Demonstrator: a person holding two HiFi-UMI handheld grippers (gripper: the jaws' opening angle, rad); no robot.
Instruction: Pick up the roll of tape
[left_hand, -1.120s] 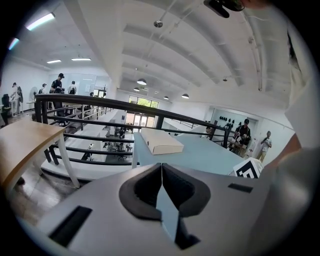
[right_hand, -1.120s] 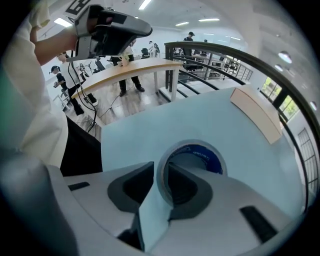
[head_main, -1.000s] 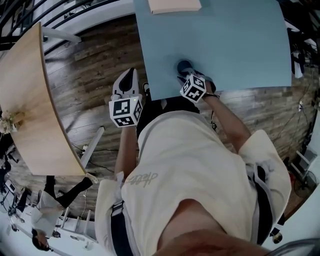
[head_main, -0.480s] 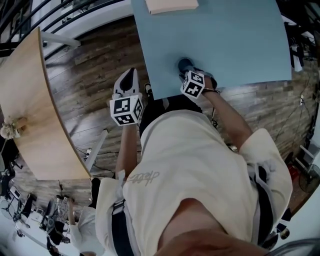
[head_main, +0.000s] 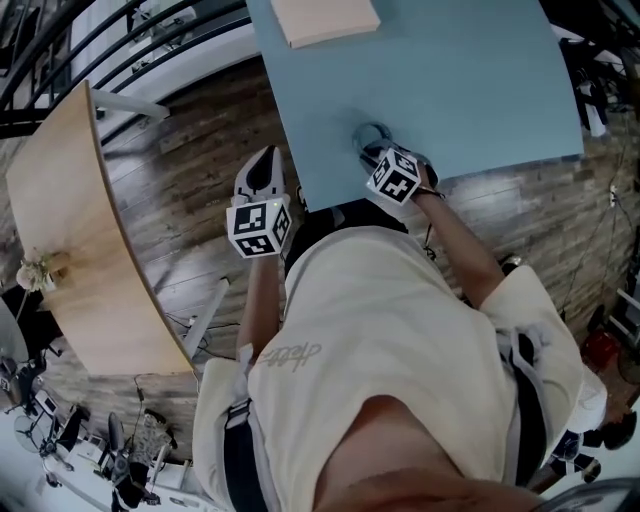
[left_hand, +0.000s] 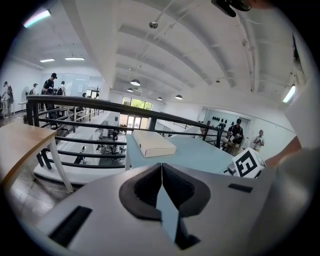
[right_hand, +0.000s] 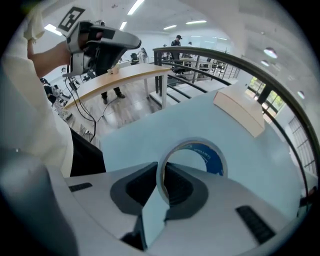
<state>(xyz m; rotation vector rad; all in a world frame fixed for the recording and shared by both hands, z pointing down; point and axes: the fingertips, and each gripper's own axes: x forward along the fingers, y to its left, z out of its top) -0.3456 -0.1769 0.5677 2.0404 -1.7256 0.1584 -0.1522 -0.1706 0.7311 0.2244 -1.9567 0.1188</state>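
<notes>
The right tongs (right_hand: 162, 172) are on it: they have just been closing, and the dark ribbed pads now pinch the near wall of the roll of tape (right_hand: 210, 152), one pad outside the ring and the other inside the hole.

The roll is a short, wide ring of glossy clear tape wound on a blue printed core. In the head view it reads as a round loop with its opening facing up. Its short axis therefore stands steeply, in line with the down-pointing tongs, and no long side runs across the desk (head_main: 460, 80).

The matte light-blue top shows straight through the hole. The roll sits at the desk's near edge, right in front of the person. Whether it rests on the top or hangs just clear of it cannot be told.

The left tongs (left_hand: 161, 167) are closed, the pad tips meeting with nothing between them. They hover off the desk's near left corner, over the wooden plank floor (head_main: 190, 150), pointing along the desk.

At the desk's far end lies a flat, pale cardboard box (head_main: 325, 18), well apart from the roll. Beyond it runs a black metal railing (left_hand: 100, 107). On the left of the head view stands a curved desk (head_main: 70, 230) of pale wood.
</notes>
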